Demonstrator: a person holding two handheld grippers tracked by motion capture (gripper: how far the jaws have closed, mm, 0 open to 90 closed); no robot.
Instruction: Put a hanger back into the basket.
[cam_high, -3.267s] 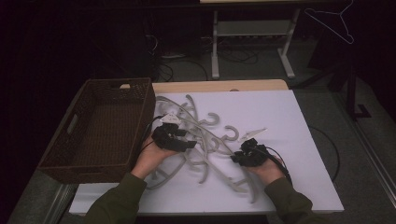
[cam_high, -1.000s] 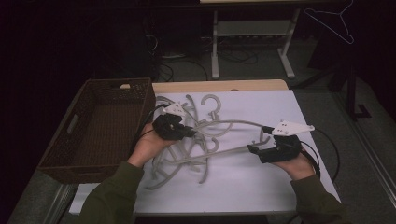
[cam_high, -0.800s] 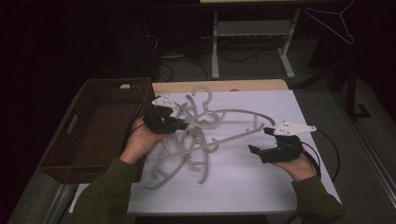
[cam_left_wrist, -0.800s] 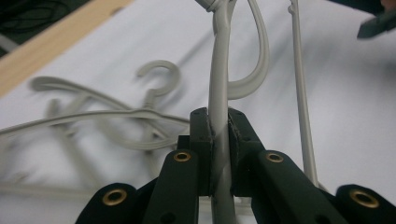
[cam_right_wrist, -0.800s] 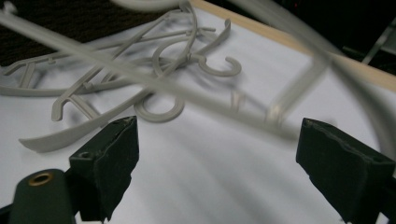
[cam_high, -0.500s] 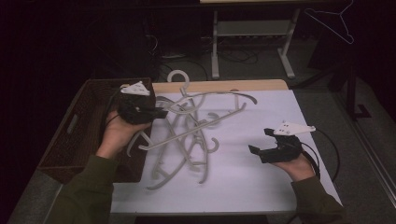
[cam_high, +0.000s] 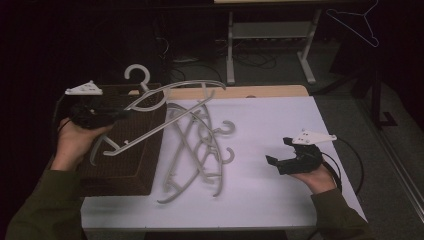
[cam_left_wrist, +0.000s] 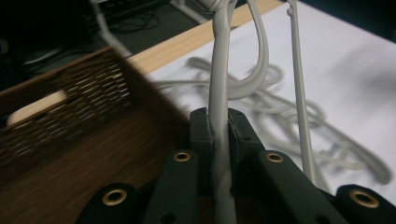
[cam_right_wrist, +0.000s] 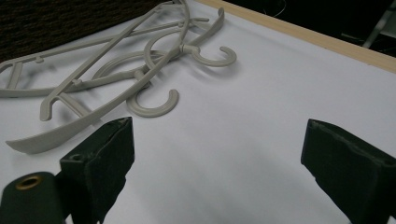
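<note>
My left gripper (cam_high: 124, 113) is shut on a pale grey plastic hanger (cam_high: 192, 83) and holds it in the air above the dark wicker basket (cam_high: 125, 160) at the table's left. In the left gripper view the pads clamp the hanger's arm (cam_left_wrist: 219, 70), with the basket (cam_left_wrist: 70, 107) below. Several more grey hangers (cam_high: 200, 145) lie tangled on the white table cover (cam_high: 280, 120). My right gripper (cam_high: 276, 161) rests low at the right, open, nothing between its jaws (cam_right_wrist: 215, 149). The pile's hooks (cam_right_wrist: 154, 100) lie ahead of it.
A wooden table edge (cam_high: 240, 92) shows behind the white cover. A metal-legged stand (cam_high: 270, 35) and floor cables sit beyond the table. A wire hanger (cam_high: 357, 20) hangs at the back right. Bare cover lies between the pile and my right gripper.
My left hand has carried the hanger up and to the left, from above the pile to over the basket. The right gripper has stayed put, open.
</note>
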